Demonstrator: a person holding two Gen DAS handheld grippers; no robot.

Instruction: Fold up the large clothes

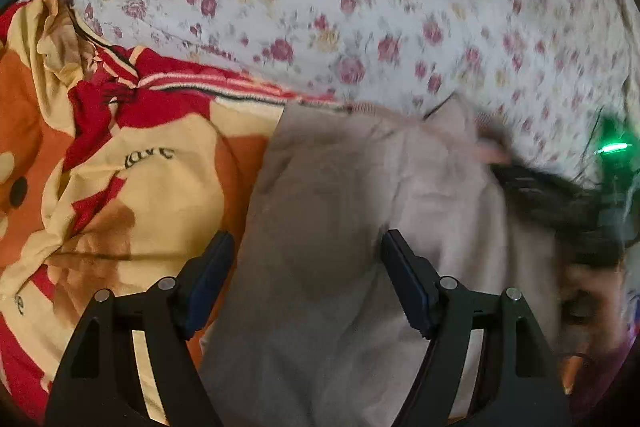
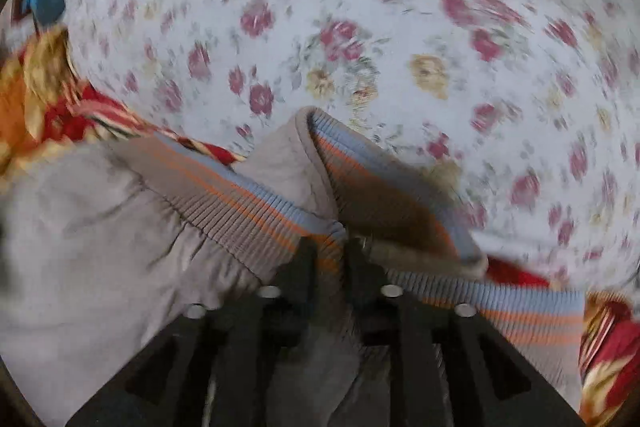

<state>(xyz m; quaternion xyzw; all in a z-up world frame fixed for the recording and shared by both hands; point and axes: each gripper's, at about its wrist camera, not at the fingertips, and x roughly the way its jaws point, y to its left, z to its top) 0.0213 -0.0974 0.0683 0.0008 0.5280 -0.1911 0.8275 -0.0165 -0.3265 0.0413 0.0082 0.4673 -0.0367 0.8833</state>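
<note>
Lying on the white floral bedsheet (image 2: 360, 7), the beige padded jacket (image 1: 340, 227) runs its striped ribbed hem (image 2: 248, 203) leftward from your right gripper (image 2: 329, 259), which clamps it; your left gripper (image 1: 306, 279) hovers unclenched above the body.

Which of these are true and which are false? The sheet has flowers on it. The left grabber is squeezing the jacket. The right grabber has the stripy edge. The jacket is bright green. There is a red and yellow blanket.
1. The white bedsheet with pink and yellow flowers lies under everything. True.
2. The left gripper squeezes the beige padded jacket. False: its jaws stand wide open over the jacket.
3. The right gripper has the jacket's ribbed hem with blue and orange stripes between its jaws. True.
4. The jacket is bright green. False: it is beige.
5. A red, yellow and orange cartoon blanket lies beside the jacket. True.
</note>
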